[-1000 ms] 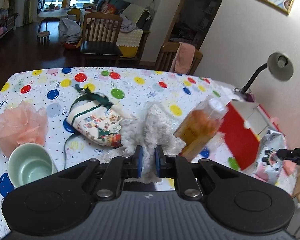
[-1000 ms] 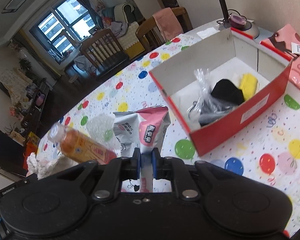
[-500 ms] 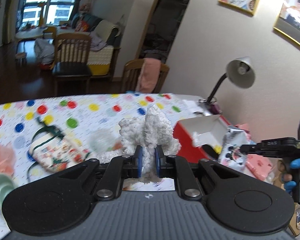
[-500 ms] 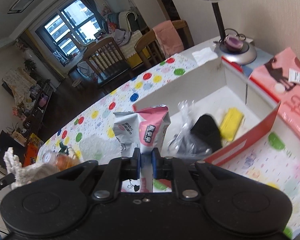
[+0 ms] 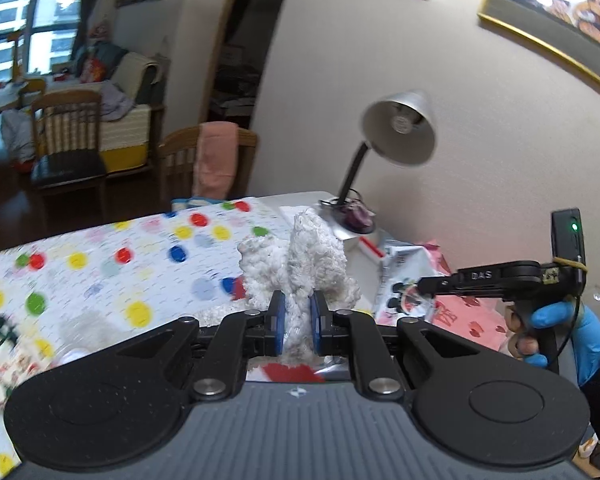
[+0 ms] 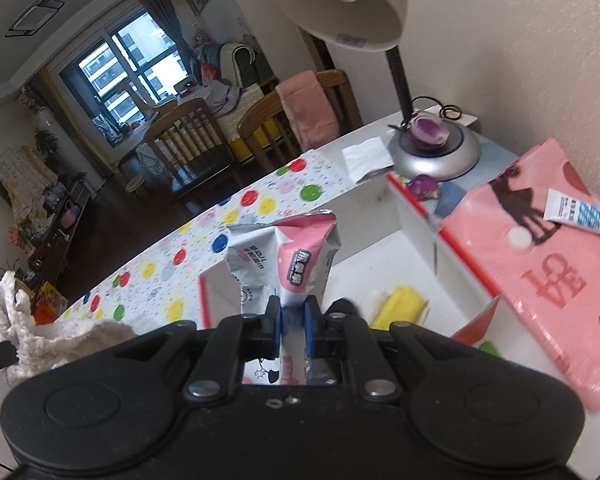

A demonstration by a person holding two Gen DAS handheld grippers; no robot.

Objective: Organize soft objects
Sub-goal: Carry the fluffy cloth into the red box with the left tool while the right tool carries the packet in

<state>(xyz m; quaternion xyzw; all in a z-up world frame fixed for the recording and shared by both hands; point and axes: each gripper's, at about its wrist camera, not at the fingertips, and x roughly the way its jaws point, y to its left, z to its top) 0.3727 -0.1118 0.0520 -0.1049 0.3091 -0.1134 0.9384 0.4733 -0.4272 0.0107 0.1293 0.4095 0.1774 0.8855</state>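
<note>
In the left wrist view, the left gripper [image 5: 296, 322] is clamped on a fluffy white knitted cloth [image 5: 300, 264], held above the dotted tablecloth [image 5: 140, 264].

In the right wrist view, the right gripper [image 6: 292, 326] pinches a pink-and-white soft plastic pack [image 6: 284, 260] above the red-edged white cardboard box [image 6: 420, 216]. The step looks like carrying; next, lower and release inside.
</note>
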